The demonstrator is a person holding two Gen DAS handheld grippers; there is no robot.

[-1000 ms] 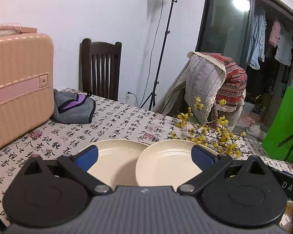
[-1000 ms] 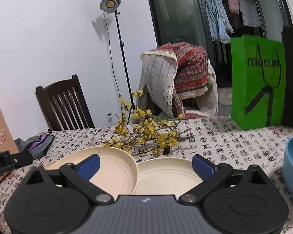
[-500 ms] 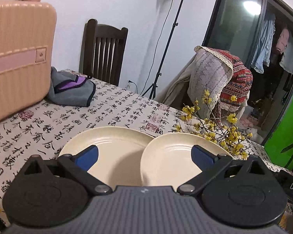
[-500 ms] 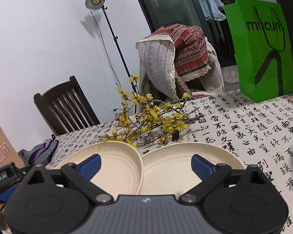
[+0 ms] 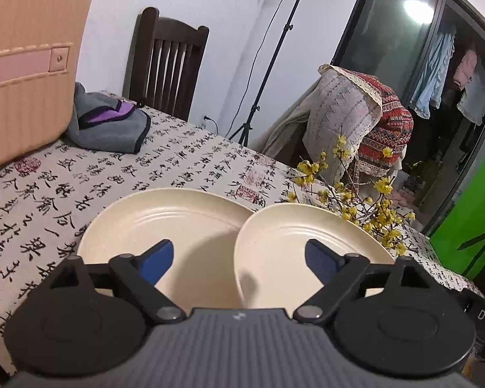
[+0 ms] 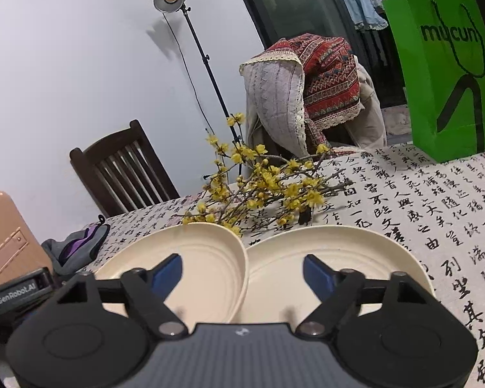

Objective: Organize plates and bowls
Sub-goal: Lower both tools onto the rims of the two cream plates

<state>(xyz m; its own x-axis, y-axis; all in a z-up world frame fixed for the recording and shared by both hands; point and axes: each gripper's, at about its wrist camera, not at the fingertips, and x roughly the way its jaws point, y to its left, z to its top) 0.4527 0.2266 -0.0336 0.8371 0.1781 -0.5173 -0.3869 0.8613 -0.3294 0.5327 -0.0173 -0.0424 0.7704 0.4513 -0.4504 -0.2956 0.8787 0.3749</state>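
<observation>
Closing a little, both claws now hang low over two round cream plates that sit side by side on the surface with the black-writing cloth. A second ago both claws were higher and spread as wide as they go; now they have dropped down and the plates look bigger and nearer in both views. The left claw (image 5: 237, 260) is still fairly wide, its blue pads not pressing on anything, and it points at the spot where the left cream plate (image 5: 177, 223) meets the right cream plate (image 5: 294, 239). The right plate's rim looks like it sits a bit over the left one's edge. The right claw (image 6: 242, 270) is the same, fairly wide and closing, holding nothing, with the plates' meeting edges (image 6: 244, 258) in front of it. I think this means each claw is getting ready to pinch a plate rim, so one plate can be stacked on the other. Yellow flower twigs (image 6: 262, 190) lie just behind the plates and could get bumped.
</observation>
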